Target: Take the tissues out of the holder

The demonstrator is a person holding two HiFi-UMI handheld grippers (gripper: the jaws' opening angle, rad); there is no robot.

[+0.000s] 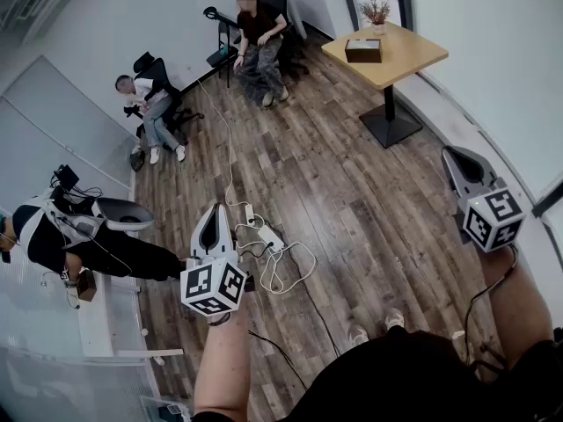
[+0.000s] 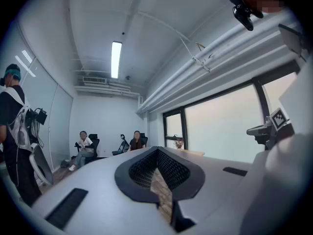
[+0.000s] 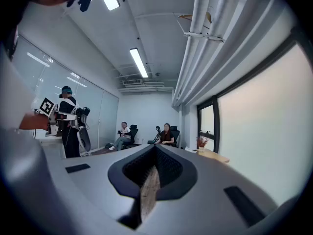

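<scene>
While my left hand-held gripper (image 1: 213, 222) and right hand-held gripper (image 1: 462, 170) hang clenched and empty, the tissue holder (image 1: 362, 51) sits well away on the desk (image 1: 413, 55); I'd walk close first, then open one above the holder's slot.

Matt wood-plank floor (image 1: 352, 200) (grey-brown, grainy); smooth pale wooden tabletop (image 1: 413, 55).
</scene>
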